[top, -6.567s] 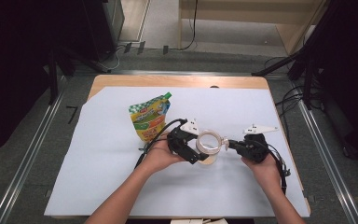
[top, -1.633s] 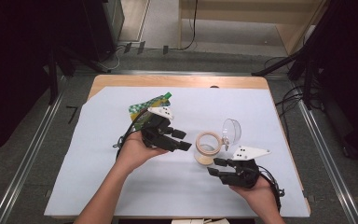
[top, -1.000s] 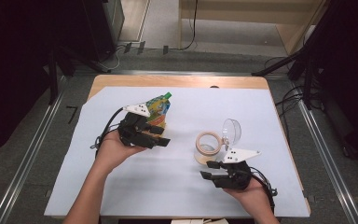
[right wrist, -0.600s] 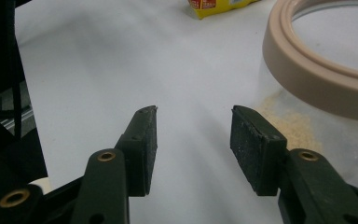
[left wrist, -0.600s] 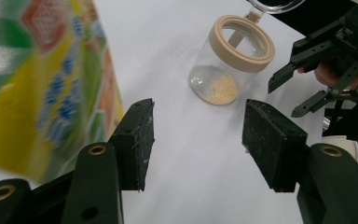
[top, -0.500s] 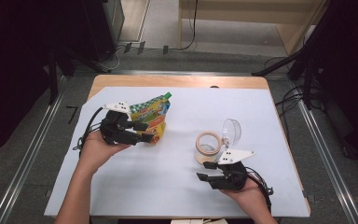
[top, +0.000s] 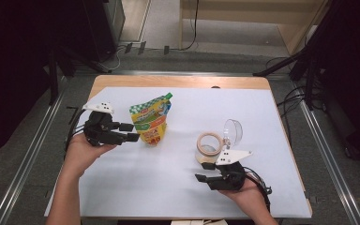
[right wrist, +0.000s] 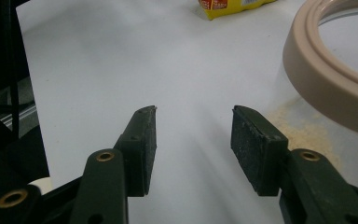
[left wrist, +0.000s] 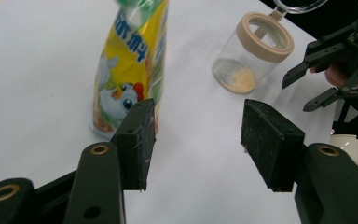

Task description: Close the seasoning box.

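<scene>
Both tongs gape empty over the bench: left tongs just left of the pouch, right tongs near the open jar.

- A wooden table is seen from above, most of its top covered by a white sheet.
- A grey floor is laid around the table, crossed on either side by metal rails.
- Black cables are trailed over the floor to the right of the table and behind it.
- Pale wooden furniture is set at the far end.
- Both far corners are left in deep shadow, where dark stands are placed.
- The table is evenly lit from above.
</scene>
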Tool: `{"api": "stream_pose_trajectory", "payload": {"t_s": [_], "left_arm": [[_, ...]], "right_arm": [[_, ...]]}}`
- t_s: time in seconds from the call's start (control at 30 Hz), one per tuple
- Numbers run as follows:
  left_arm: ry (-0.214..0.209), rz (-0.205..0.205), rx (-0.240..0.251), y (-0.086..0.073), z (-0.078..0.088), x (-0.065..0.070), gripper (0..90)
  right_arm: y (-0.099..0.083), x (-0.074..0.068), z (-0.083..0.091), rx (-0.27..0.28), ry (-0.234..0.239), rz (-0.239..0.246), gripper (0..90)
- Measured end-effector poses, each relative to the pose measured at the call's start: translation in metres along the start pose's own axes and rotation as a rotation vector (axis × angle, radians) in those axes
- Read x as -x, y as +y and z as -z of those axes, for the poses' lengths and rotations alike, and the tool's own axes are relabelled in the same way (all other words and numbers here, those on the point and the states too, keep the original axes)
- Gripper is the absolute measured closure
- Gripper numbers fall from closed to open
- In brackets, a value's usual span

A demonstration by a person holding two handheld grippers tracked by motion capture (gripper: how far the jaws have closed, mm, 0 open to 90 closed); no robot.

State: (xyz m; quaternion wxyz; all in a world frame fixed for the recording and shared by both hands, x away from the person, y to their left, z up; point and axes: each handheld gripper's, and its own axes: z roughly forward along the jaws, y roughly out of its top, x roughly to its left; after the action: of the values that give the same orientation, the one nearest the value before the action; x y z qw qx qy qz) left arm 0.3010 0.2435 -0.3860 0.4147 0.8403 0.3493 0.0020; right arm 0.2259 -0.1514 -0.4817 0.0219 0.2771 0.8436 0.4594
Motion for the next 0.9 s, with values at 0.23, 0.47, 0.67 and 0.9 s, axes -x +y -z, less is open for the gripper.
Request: {"api": "stream_pose_trajectory", "payload": {"t_s": [0.23,0.47,0.67,0.9], "left_arm": [[0.025,0.026,0.023,0.001,-0.019,-0.01,53.4],[0.04,0.053,0.066,0.006,-0.029,-0.011,60.4],[0.061,0.047,0.044,0.01,-0.046,-0.011,61.8],[0.083,0.102,0.049,0.012,-0.058,-0.015,70.1]], "right_arm": [[0.001,-0.002,-0.004,-0.006,0.007,0.006,51.7],[0.0,-0.004,-0.008,-0.01,0.011,0.014,51.5],[0.003,-0.01,-0.02,0.007,0.032,0.025,50.5],[0.004,-0.015,-0.032,0.008,0.03,0.029,50.2]]}}
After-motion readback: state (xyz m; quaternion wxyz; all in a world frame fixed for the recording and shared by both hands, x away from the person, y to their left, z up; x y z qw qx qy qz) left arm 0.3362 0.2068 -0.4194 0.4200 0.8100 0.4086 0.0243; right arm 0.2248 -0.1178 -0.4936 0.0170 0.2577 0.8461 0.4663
